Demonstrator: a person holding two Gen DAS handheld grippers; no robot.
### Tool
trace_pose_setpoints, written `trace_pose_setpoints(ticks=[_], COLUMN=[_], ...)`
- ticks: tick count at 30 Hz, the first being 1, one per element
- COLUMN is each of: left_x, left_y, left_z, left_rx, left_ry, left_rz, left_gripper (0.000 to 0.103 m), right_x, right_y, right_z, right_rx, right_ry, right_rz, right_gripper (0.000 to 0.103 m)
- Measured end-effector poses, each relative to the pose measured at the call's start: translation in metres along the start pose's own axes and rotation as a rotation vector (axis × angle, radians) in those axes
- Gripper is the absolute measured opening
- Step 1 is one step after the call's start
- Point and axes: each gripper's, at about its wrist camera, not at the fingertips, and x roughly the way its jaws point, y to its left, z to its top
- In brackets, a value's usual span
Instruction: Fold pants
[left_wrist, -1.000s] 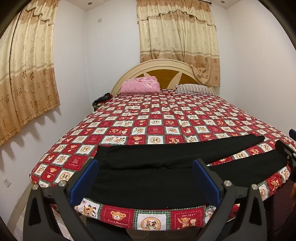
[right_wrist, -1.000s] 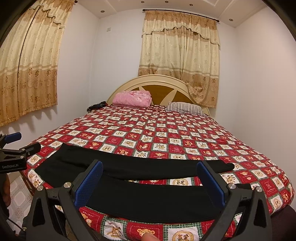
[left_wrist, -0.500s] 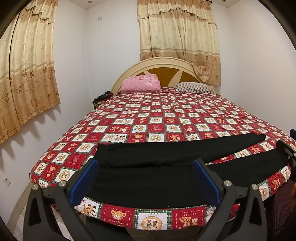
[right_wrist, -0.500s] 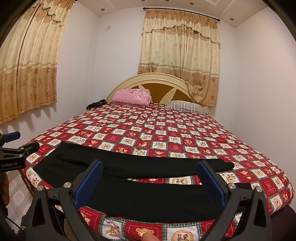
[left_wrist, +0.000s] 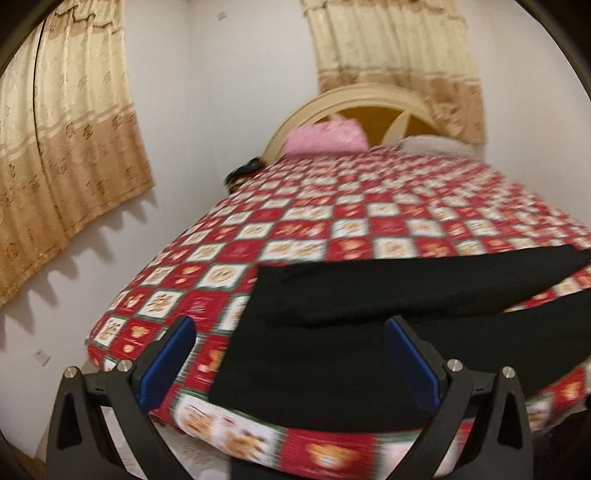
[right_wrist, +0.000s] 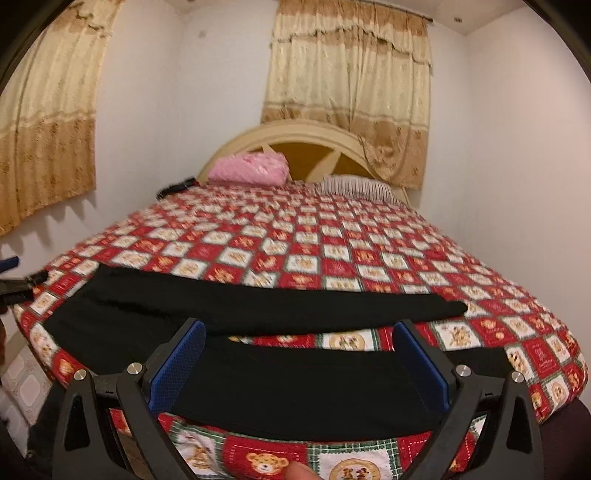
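Black pants (left_wrist: 332, 332) lie flat along the near edge of the bed, waist to the left, both legs stretching right with a narrow gap between them. In the right wrist view the pants (right_wrist: 295, 376) show both leg ends on the right. My left gripper (left_wrist: 288, 358) hovers open over the waist end, nothing between its blue pads. Above the nearer leg my right gripper (right_wrist: 299, 358) is open too, holding nothing. The left gripper (right_wrist: 14, 284) shows at the far left edge of the right wrist view.
The bed (right_wrist: 332, 243) has a red and white checked teddy-bear cover. A pink folded blanket (right_wrist: 251, 171) and a striped pillow (right_wrist: 354, 186) lie at the headboard. A dark item (left_wrist: 243, 170) sits at the bed's far left. Curtains hang left and behind.
Both grippers have moved forward and down toward the pants. The left view has swung left and tilted, with motion blur. The pants have not moved.
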Motion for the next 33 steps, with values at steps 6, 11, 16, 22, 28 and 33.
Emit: trace_pose_setpoints(ticks=[6, 11, 16, 22, 28, 33], left_x=[0.073, 0.124, 0.176, 0.238, 0.270, 0.272], left_y=[0.037, 0.047, 0.045, 0.049, 0.053, 0.055], left_z=[0.010, 0.025, 0.038, 0.044, 0.041, 0.044], left_rx=[0.000, -0.003, 0.002, -0.032, -0.059, -0.063], left_ry=[0.079, 0.120, 0.156, 0.270, 0.324, 0.321], left_rz=[0.040, 0.007, -0.054, -0.169, -0.233, -0.283], left_gripper=[0.103, 0.103, 0.092, 0.059, 0.041, 0.031], right_x=[0.038, 0.058, 0.083, 0.103, 0.119, 0.128], right_y=[-0.006, -0.020, -0.043, -0.064, -0.078, -0.113], right_z=[-0.016, -0.015, -0.001, 0.005, 0.002, 0.014], right_rx=[0.011, -0.011, -0.020, 0.007, 0.017, 0.033], right_ry=[0.085, 0.107, 0.129, 0.171, 0.220, 0.238], right_rz=[-0.011, -0.045, -0.099, -0.118, -0.126, -0.176], right_gripper=[0.102, 0.102, 0.102, 0.095, 0.087, 0.082])
